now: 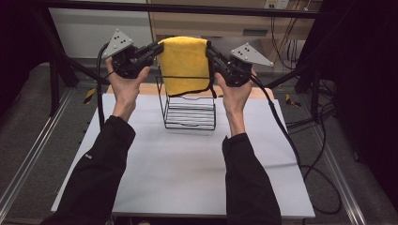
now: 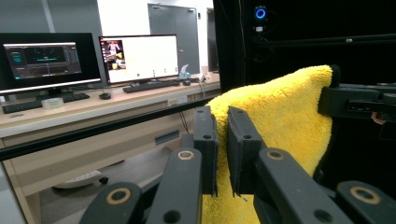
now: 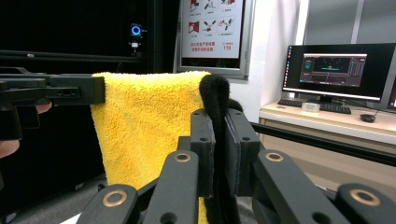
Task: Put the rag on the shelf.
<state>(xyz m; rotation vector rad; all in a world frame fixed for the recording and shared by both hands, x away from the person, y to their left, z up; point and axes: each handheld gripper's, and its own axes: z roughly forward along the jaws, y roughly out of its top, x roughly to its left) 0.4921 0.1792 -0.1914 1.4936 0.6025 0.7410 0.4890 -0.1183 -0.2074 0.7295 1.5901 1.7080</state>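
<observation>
Black-sleeved forearms are seen nearest in the high view, raised over the white table top [image 1: 178,173]. Beyond them, a black wire rack [image 1: 190,112] stands on that top. Above it a fluffy yellow towel with black edging [image 1: 184,63] is held stretched — its left edge is clamped by the left gripper [image 1: 158,48], its right edge by the right gripper [image 1: 209,49], both jaws pressed onto the cloth.

The yellow towel [image 1: 183,63] hides the wire rack's [image 1: 189,112] upper back, and its own lower edge is cut off in both gripper views
</observation>
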